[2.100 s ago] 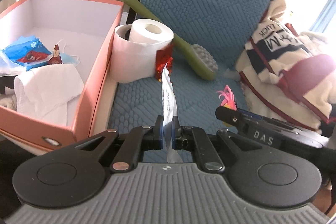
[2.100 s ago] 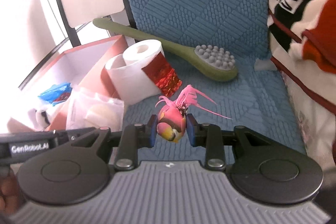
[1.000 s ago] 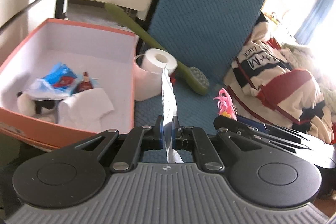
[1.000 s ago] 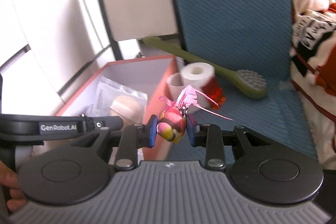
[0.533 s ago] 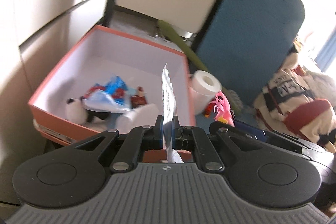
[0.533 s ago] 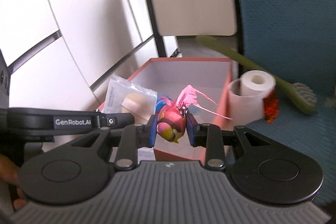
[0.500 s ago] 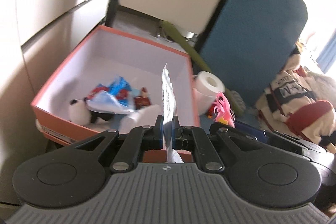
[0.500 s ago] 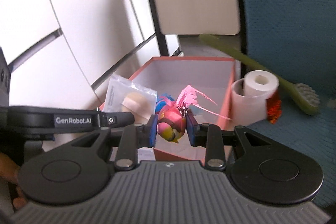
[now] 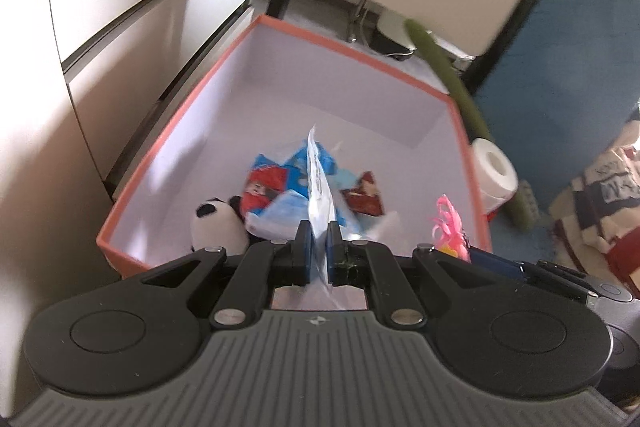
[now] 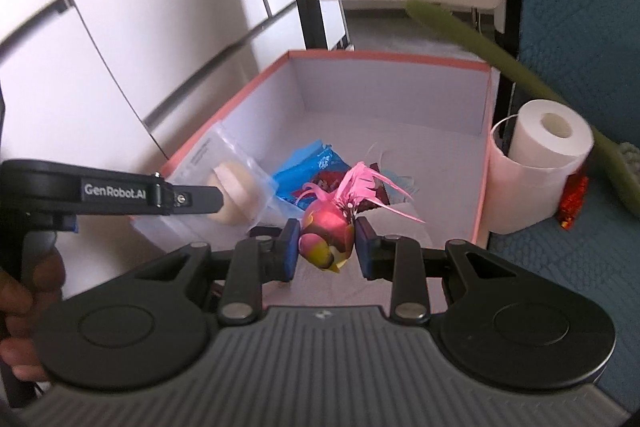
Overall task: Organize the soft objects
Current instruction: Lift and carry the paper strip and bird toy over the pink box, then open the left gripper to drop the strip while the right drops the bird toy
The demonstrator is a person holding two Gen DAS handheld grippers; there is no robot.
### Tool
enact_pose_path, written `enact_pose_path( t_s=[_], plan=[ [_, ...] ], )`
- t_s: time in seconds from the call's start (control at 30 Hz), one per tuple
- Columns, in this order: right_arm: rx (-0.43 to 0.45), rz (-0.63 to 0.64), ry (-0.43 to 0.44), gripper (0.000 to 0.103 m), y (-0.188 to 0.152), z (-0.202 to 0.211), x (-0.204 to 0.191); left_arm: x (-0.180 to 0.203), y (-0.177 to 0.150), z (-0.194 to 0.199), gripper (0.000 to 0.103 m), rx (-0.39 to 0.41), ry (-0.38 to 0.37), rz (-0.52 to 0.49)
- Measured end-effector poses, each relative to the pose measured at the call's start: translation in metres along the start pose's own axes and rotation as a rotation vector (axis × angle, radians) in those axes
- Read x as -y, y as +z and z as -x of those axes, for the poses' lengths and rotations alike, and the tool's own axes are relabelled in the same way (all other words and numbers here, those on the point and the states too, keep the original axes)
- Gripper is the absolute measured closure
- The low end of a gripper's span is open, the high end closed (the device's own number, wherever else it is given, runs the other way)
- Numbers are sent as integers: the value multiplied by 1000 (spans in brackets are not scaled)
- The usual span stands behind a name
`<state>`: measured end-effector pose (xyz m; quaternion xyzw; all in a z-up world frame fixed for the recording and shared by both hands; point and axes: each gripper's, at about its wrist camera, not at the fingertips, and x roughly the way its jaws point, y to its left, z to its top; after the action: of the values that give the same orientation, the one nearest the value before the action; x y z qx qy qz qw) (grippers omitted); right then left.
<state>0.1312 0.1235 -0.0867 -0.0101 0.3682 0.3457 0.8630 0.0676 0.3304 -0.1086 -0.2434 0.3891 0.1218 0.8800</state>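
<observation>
Pink bird toy (image 10: 326,235) gripped over orange box (image 10: 482,163), toilet roll (image 10: 536,163) beside

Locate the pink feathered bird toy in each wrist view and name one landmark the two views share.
Left wrist view: the bird toy shows at lower right, pink feathers poking up beside the orange box's right wall.
Right wrist view: the bird toy sits at centre, clamped in the right gripper.
Shared landmark: the orange box.
</observation>
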Motion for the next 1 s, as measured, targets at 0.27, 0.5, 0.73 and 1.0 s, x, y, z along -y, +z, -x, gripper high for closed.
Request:
enact_pose_path(
  t_s=[0.27,0.5,0.73,1.0],
  plan=[
    [-56,23,-11,70,12,-45,2,-19,15,-32,95,-27,0,24],
    [-74,10,-27,70,15,-61,4,-19,20,-40,94,-42,-7,12],
    [-77,10,-40,68,15,-59,4,-19,18,-34,45,-66,-6,19],
    [-68,-3,-36,44,20,-44,6,-1,12,1,34,25,6,-44]
  ],
)
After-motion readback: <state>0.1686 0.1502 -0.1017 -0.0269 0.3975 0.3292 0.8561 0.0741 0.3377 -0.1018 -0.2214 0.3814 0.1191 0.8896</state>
